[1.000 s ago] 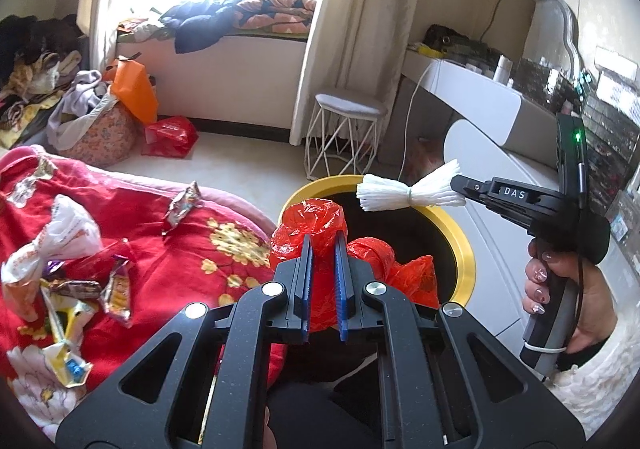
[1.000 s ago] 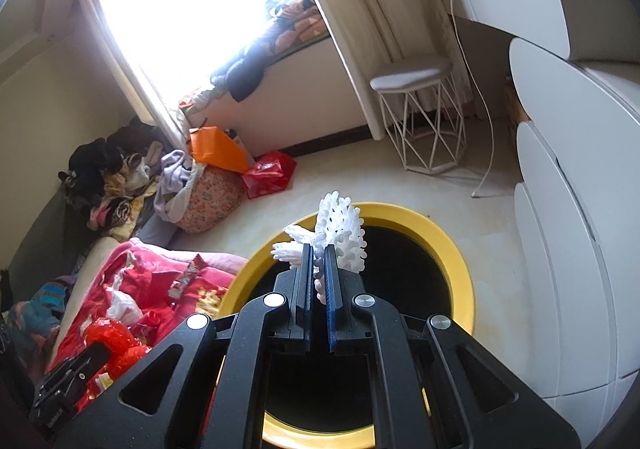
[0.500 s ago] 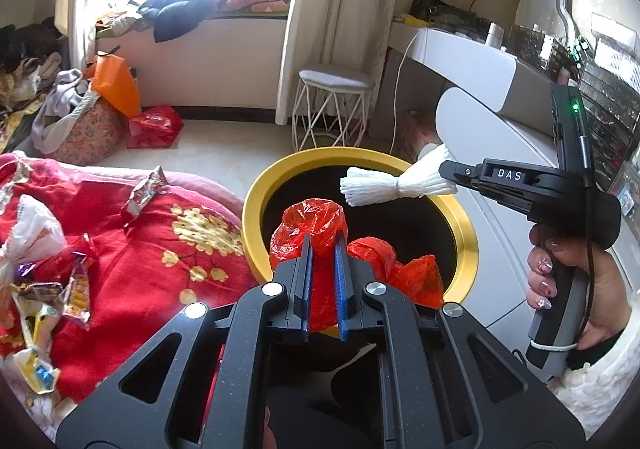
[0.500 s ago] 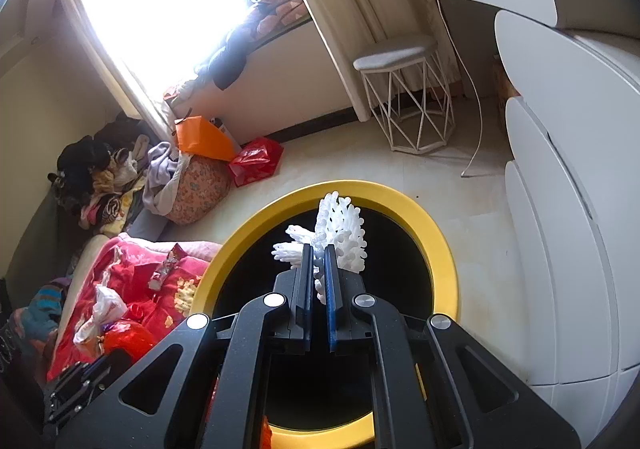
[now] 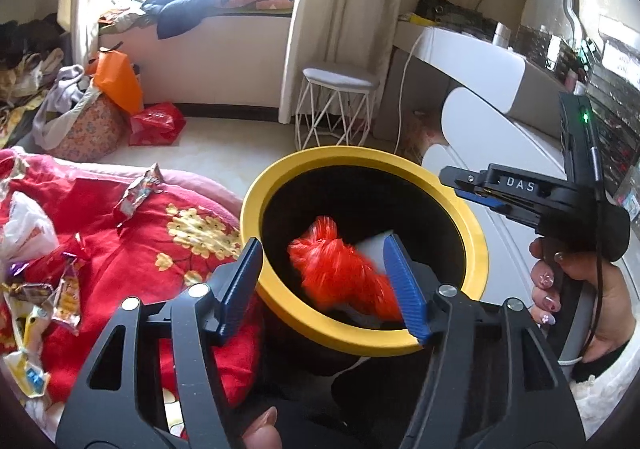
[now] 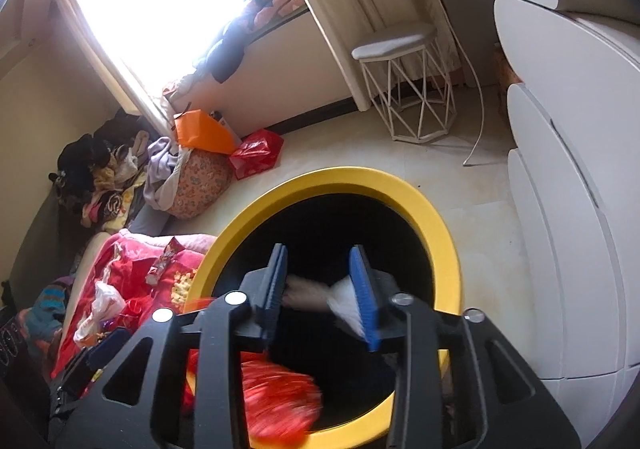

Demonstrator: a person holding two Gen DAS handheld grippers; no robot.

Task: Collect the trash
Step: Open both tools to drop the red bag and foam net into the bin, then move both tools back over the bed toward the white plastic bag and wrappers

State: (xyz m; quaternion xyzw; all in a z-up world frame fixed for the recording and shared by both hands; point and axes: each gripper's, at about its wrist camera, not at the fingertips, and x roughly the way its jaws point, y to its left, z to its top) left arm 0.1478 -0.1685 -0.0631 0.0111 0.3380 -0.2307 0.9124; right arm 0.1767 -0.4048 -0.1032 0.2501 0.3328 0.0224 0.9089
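Both our left tool and right tool gape wide over the yellow-rimmed bin, with the blurred red bag and white wad inside its mouth.

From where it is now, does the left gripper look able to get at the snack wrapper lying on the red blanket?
Probably yes. The left gripper is open, and the snack wrapper lies uncovered on the red blanket, nothing between them.

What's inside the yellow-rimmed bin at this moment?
Inside the yellow-rimmed bin: a blurred red plastic bag and a white piece, both beyond open tongs, left and right. The dark interior hides whatever lies underneath.
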